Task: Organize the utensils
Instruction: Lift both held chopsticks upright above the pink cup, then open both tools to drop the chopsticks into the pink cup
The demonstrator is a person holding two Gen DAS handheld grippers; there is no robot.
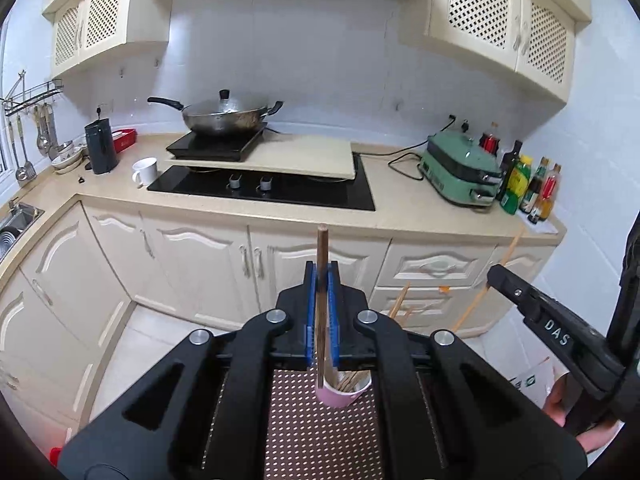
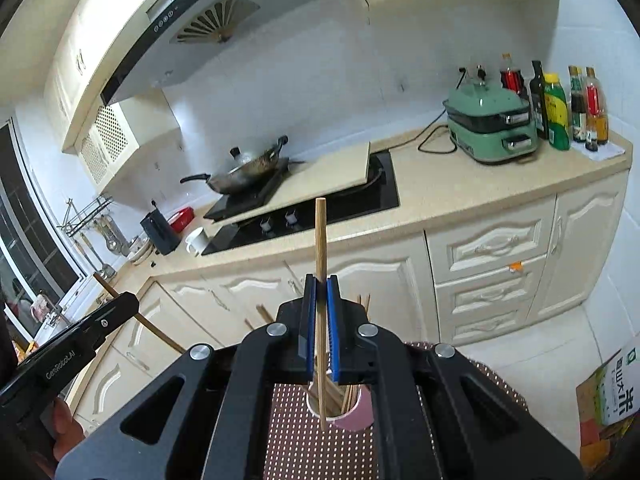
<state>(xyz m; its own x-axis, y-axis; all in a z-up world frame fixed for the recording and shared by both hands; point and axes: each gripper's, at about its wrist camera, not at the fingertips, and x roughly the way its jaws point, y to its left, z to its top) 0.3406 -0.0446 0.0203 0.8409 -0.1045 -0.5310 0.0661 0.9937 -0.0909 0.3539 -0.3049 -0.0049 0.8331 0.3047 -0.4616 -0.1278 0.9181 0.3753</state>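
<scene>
My left gripper [image 1: 322, 276] is shut on a dark brown chopstick [image 1: 322, 252] held upright, its lower end over a pink cup [image 1: 343, 395] that holds several light chopsticks. The cup stands on a brown dotted mat [image 1: 320, 432]. My right gripper [image 2: 321, 286] is shut on a light wooden chopstick [image 2: 320, 236], also upright, its lower tip at the mouth of the same pink cup [image 2: 356, 416]. The right gripper shows at the right edge of the left wrist view [image 1: 496, 274]. The left gripper shows at the left in the right wrist view [image 2: 130, 304].
A kitchen counter [image 1: 400, 196] runs ahead with a black hob [image 1: 260, 190], a wok [image 1: 226, 116], a white mug [image 1: 145, 172], a green appliance [image 1: 460, 168] and sauce bottles [image 1: 528, 184]. Cream cabinets [image 1: 200, 264] stand below. A cardboard box [image 2: 612, 392] sits at the right.
</scene>
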